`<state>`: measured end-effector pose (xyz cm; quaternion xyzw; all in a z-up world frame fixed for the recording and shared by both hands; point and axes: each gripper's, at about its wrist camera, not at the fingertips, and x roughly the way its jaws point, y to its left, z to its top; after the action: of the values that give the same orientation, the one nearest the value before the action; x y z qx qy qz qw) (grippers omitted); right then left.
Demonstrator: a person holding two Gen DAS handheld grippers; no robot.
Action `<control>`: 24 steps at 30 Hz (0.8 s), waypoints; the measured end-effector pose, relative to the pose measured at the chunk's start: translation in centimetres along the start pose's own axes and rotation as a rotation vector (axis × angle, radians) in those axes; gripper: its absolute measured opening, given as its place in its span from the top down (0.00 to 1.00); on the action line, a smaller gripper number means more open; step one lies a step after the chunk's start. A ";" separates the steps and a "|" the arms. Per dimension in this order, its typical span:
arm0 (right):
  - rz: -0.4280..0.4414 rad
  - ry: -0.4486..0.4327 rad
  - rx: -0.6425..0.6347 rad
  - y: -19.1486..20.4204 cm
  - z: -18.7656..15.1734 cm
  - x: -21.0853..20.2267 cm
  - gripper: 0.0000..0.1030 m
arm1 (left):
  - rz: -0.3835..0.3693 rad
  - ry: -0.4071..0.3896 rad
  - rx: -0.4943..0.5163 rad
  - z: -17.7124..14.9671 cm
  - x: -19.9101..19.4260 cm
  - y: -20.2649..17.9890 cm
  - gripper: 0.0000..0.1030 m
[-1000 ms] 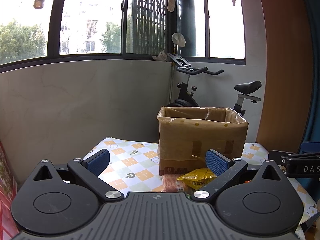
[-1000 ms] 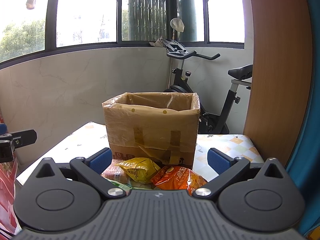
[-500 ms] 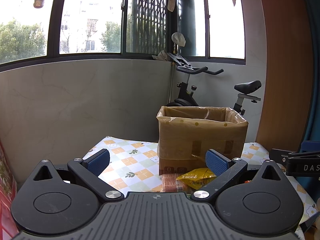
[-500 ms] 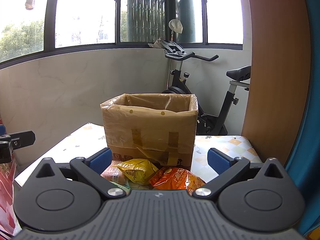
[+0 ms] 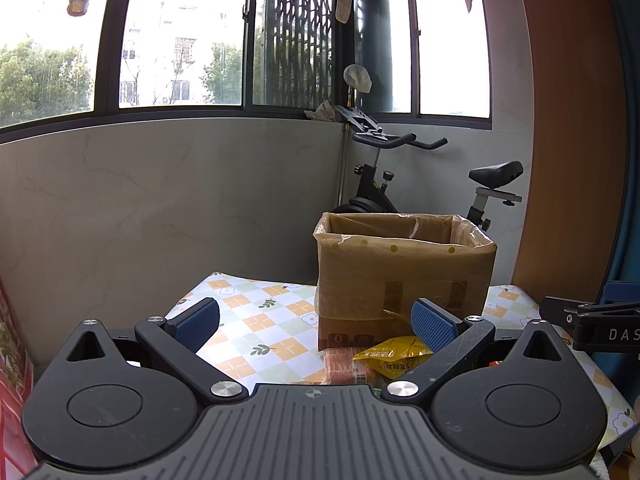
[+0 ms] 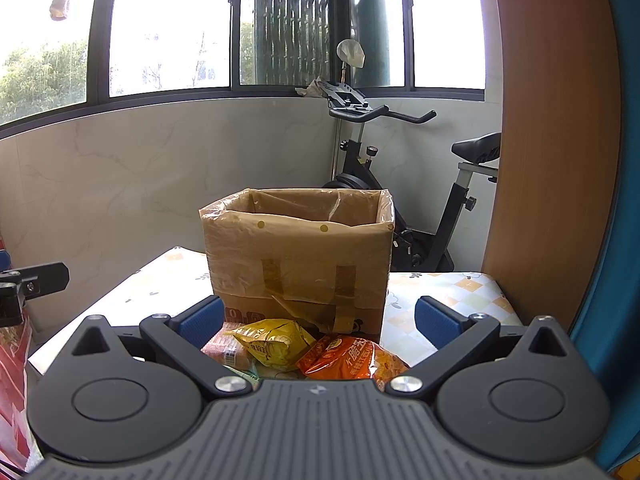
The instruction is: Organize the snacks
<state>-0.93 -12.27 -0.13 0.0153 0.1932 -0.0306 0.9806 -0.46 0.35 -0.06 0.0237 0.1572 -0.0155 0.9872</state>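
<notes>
An open cardboard box (image 5: pixel 404 276) lined with clear plastic stands on the checked tablecloth (image 5: pixel 256 320); it also shows in the right wrist view (image 6: pixel 298 264). Snack bags lie in front of it: a yellow bag (image 6: pixel 274 344), an orange bag (image 6: pixel 344 358) and a reddish pack (image 6: pixel 224 350). The yellow bag (image 5: pixel 394 354) and the reddish pack (image 5: pixel 340 364) show in the left wrist view too. My left gripper (image 5: pixel 314 320) is open and empty, left of the snacks. My right gripper (image 6: pixel 318 320) is open and empty, just in front of the snack pile.
An exercise bike (image 6: pixel 404 184) stands behind the table by the grey wall. A wooden panel (image 6: pixel 556 140) rises at the right. The right gripper's body (image 5: pixel 592 326) shows at the left view's right edge. A red patterned bag (image 6: pixel 12 380) is at the far left.
The right wrist view has shifted slightly left and nearer the snack pile. The left gripper has stayed still. Both stay open.
</notes>
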 end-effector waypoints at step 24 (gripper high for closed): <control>-0.005 0.032 0.051 -2.9 -4.8 4.2 0.00 | 0.081 0.074 -0.006 -2.1 4.6 1.2 0.00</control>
<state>0.97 -15.14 -6.19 0.0403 0.2078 -0.0375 0.9766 3.34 1.59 -3.43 0.0278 0.1926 0.0260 0.9805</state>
